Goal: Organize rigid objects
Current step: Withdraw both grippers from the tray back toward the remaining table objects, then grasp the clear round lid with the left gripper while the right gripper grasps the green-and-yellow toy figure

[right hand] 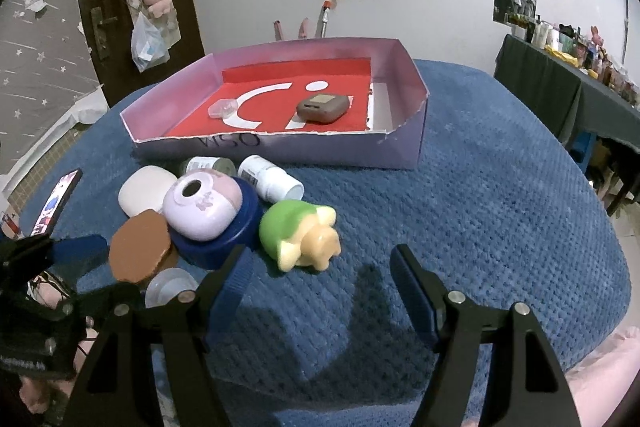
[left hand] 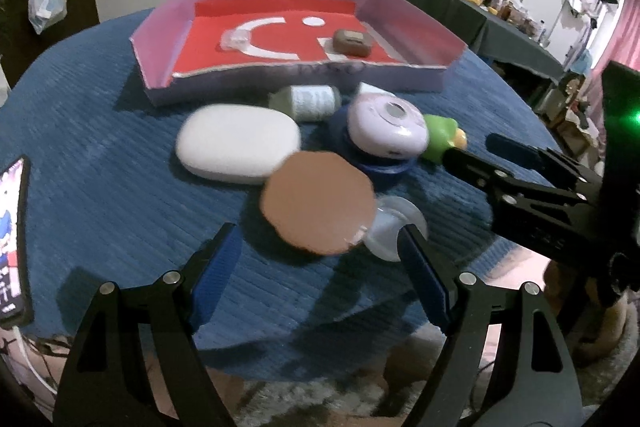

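A shallow lilac box (left hand: 160,83) (right hand: 280,147) with a red floor holds a brown case (left hand: 352,42) (right hand: 322,109) and a small clear case (left hand: 236,39) (right hand: 222,108). In front of it lie a white oval case (left hand: 238,143), a lilac round case (right hand: 202,211) on a blue jar (right hand: 224,243), a green and yellow toy (right hand: 300,231), two white bottles (right hand: 272,179), a brown disc (left hand: 316,203) and a clear lid (left hand: 390,227). My left gripper (left hand: 318,239) is open around the disc's near edge. My right gripper (right hand: 320,261) stands open just before the toy.
A phone (left hand: 12,239) (right hand: 56,203) lies at the left edge of the blue quilted surface (right hand: 480,227). The right gripper (left hand: 476,151) reaches in from the right in the left wrist view. A cluttered side table (right hand: 560,83) stands far right, a door (right hand: 120,27) behind.
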